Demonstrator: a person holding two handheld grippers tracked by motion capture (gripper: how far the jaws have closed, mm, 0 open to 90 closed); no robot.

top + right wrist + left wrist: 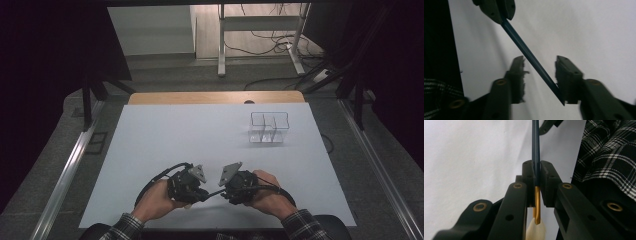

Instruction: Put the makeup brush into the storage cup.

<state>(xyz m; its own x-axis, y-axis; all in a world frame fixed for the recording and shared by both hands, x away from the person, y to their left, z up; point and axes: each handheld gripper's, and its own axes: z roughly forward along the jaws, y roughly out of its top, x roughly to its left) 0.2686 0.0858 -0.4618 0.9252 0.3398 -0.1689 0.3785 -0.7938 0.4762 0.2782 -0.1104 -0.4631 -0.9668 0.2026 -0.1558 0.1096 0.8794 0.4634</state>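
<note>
Clear divided organiser (269, 128) well apart on white table (165, 145); left gripper (537, 180) clamped on dark pencil (535, 147); right gripper (539, 75) spread, pencil between, touching one pad.

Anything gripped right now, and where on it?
The left gripper clamps a blue paintbrush on its handle just above the gold ferrule. The right gripper stands open around the handle's far end.

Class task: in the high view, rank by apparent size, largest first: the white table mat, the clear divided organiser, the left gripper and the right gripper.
1. White table mat
2. Clear divided organiser
3. Left gripper and right gripper: they look alike, so no ranking between them; they are also nearer the camera than the organiser.
</note>
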